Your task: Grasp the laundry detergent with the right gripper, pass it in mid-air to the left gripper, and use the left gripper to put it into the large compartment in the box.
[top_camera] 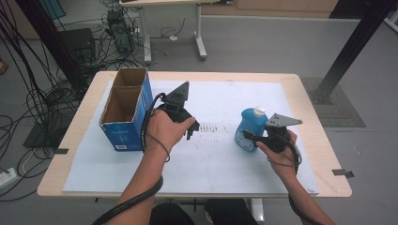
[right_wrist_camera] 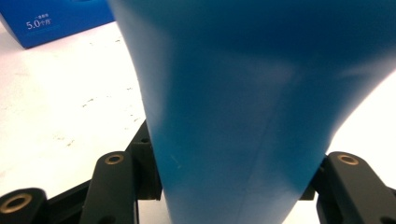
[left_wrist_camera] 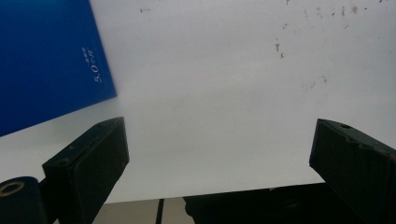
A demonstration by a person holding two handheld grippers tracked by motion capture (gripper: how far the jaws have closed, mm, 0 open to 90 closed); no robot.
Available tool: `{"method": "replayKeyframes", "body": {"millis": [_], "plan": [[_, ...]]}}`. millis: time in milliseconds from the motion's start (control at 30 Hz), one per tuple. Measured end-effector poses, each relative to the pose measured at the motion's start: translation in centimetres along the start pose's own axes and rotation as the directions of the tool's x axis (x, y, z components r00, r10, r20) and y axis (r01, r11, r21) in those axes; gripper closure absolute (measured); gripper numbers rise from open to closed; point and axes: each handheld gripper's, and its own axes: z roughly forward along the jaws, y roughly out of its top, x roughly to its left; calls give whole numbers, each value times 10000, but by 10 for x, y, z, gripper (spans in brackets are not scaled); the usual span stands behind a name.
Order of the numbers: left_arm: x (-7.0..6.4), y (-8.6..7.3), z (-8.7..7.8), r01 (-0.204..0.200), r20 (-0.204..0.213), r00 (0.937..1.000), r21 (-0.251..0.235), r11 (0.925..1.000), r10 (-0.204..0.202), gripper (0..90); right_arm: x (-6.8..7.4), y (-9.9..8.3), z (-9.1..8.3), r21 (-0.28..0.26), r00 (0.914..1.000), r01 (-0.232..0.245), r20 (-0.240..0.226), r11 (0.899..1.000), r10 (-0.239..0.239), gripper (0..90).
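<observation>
The step in hand is judged to be the grasp of the blue plastic bottle with a white cap point(top_camera: 250, 129), ahead of a transfer toward the open-topped blue cardboard box point(top_camera: 126, 108). The bottle stands upright on the white sheet point(top_camera: 216, 159) that covers the wooden surface point(top_camera: 307, 108), right of centre and well apart from the box, which stands at the far left corner of the sheet. The right gripper point(top_camera: 251, 137) is at the bottle's near right side; in the right gripper view the bottle body point(right_wrist_camera: 243, 112) sits between the two black jaws and reaches both of them, so the jaws are pinching the bottle or are on the point of doing so. The left gripper point(top_camera: 191, 130) is held just beside the right wall of the box, above the sheet; in the left gripper view its jaws stand spread wide with nothing between them, and a blue wall of the box point(left_wrist_camera: 46, 60) shows at the upper left. The box has two compartments divided by a cardboard partition; the brown interior that can be seen holds nothing, though the floor of each compartment is partly hidden by the walls. The next move calls for a firm grip low on the bottle body, a vertical lift clear of the sheet, and travel leftward to the box. The free gripper may steady the box wall during insertion.
</observation>
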Motion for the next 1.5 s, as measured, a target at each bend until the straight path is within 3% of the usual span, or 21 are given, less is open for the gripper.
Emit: {"method": "replayKeyframes", "body": {"millis": [1500], "plan": [[-2,1,-1,-56,-148,9999,16,10000,56,51,0,-2,-1,-87,10000,-32,-23,10000,32,466]]}}
